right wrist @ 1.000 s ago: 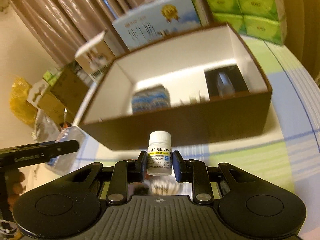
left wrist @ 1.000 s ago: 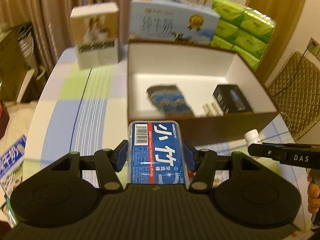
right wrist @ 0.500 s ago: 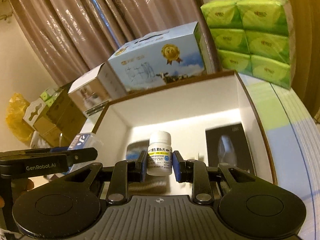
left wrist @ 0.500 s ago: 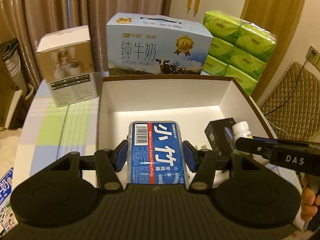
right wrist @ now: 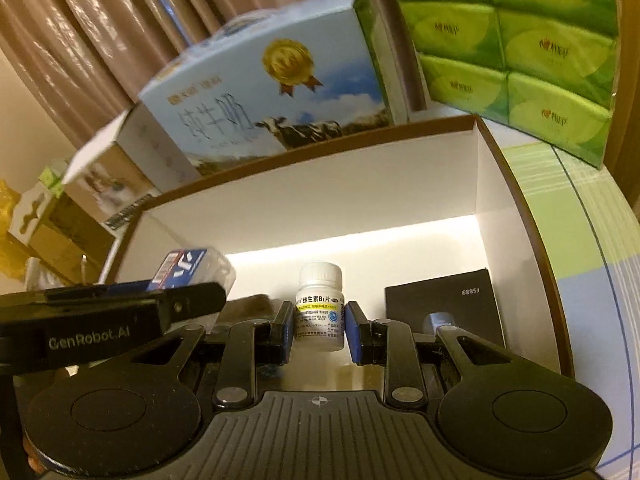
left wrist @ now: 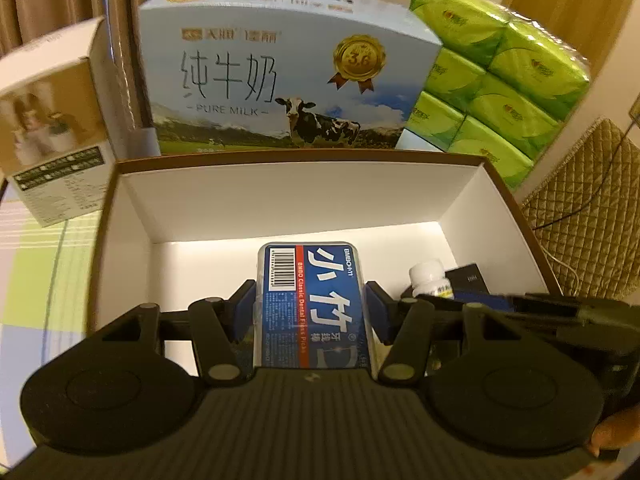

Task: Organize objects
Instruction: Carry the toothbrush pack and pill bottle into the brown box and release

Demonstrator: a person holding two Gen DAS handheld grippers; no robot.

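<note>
Left wrist cam: left gripper [left wrist: 310,312] clamps floss box [left wrist: 310,300], right gripper [right wrist: 316,328] pinches pill bottle [right wrist: 320,304], both over storage box [left wrist: 280,200]; next, lower & release.

A pale blue cardboard milk carton printed with a cow and a gold medal [left wrist: 288,76] stood behind the storage box. A shrink-wrapped stack of green tissue packs [left wrist: 492,80] sat just beside its right end. A small beige and white product box [left wrist: 52,136] stood to the left. The bench [right wrist: 592,240] wore a cloth checked in green, blue and white. Brown pleated curtains [right wrist: 100,28] hung behind, and a quilted tan cushion [left wrist: 588,216] lay off to the right.
</note>
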